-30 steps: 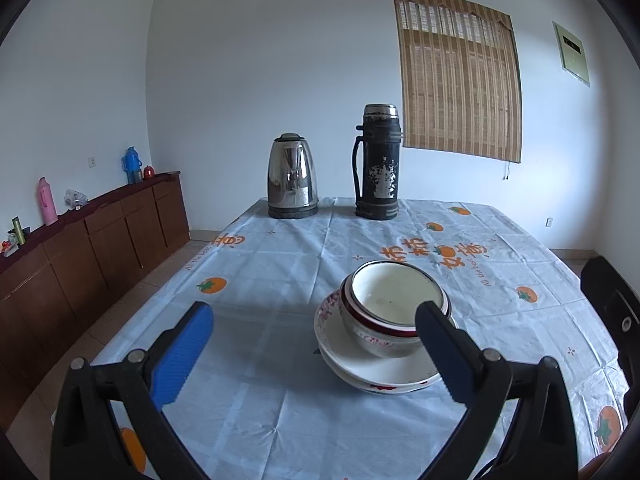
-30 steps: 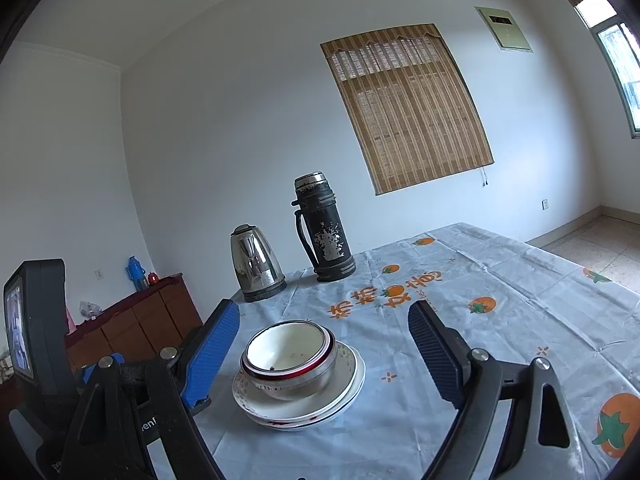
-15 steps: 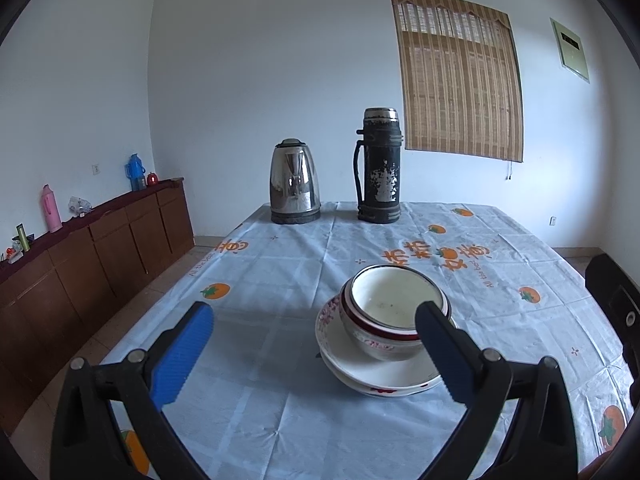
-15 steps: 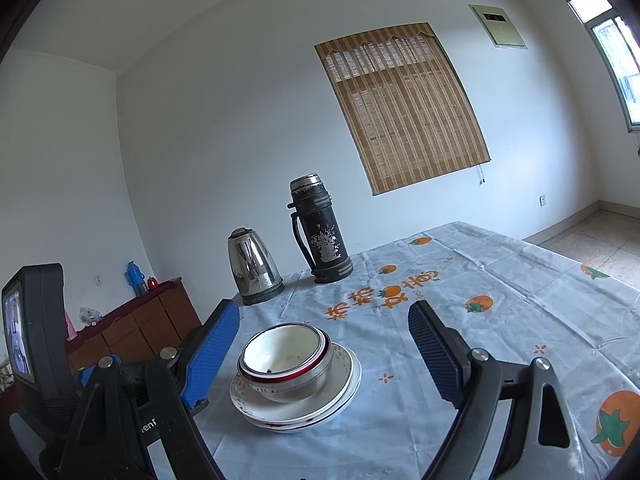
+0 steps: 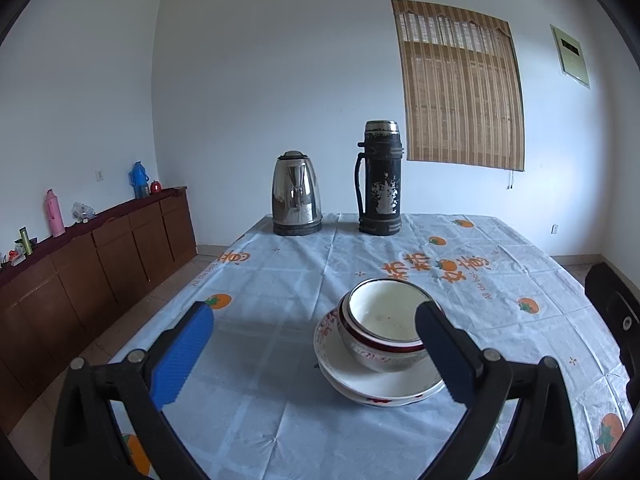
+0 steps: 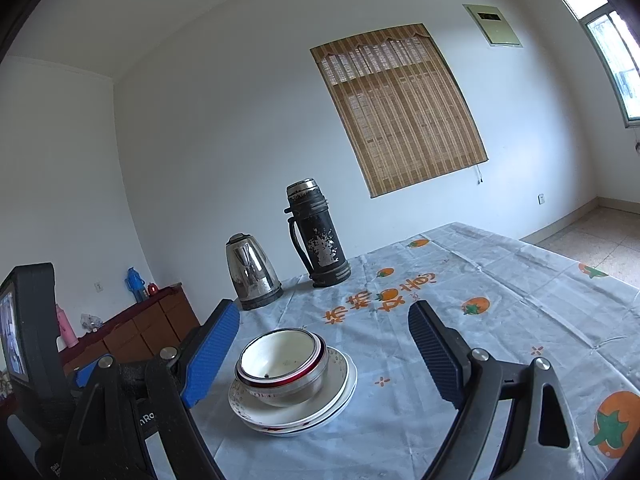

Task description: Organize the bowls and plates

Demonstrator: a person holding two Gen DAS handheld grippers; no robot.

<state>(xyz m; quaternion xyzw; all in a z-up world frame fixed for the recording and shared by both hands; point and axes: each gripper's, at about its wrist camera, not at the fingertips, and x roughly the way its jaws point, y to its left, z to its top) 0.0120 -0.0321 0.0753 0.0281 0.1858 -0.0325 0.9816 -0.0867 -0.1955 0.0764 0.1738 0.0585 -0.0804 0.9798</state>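
A table (image 5: 280, 412) under a pale blue cloth printed with orange fruit and lettering is filling a white-walled room, with a bamboo blind (image 5: 460, 92) hanging on the far wall and a brown sideboard (image 5: 100, 252) running along the wall beyond the left jaw. Far ahead of both grippers, a steel kettle (image 5: 297, 194) and a black flask (image 5: 380, 180) are standing upright. The left gripper (image 5: 312, 354) is hovering with jaws spread wide and nothing between them; the bowls (image 5: 384, 334) are sitting upright, mouths facing up, nested on stacked plates (image 5: 380, 388) lying flat just ahead of its right jaw. The right gripper (image 6: 324, 354) is likewise gaping empty, the stack resting ahead between its jaws, nearer the left one.
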